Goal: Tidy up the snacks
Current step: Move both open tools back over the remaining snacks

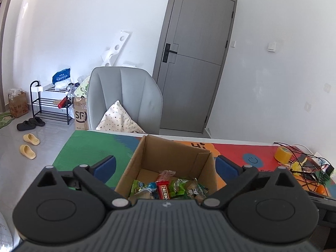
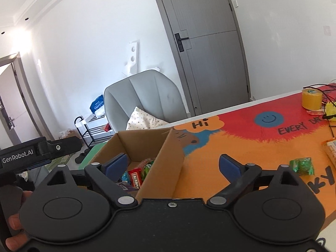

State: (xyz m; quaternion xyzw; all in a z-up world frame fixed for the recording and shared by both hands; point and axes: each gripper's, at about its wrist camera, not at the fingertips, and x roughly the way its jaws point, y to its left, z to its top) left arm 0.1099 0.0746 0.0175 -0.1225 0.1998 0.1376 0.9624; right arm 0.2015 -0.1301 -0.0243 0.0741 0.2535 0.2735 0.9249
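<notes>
An open cardboard box [image 1: 168, 153] stands on the colourful table mat [image 1: 88, 147], with several wrapped snacks [image 1: 163, 187] lying on its bottom. My left gripper [image 1: 166, 166] is open just before the box's near wall, one blue pad showing on each side of the box and nothing pinched. In the right wrist view the box [image 2: 134, 142] is left of centre and its snacks [image 2: 136, 177] show inside. My right gripper [image 2: 173, 164] is open over the box's right wall and holds nothing. A green snack packet [image 2: 302, 166] lies on the mat to the right.
A yellow tape roll [image 2: 311, 98] and tangled wires [image 1: 304, 168] sit at the table's far right, and another packet [image 2: 330, 149] lies at the right edge. A grey chair [image 1: 126, 96] with a cushion stands behind the table. A hand [image 2: 14, 220] holds the left gripper's body [image 2: 31, 153].
</notes>
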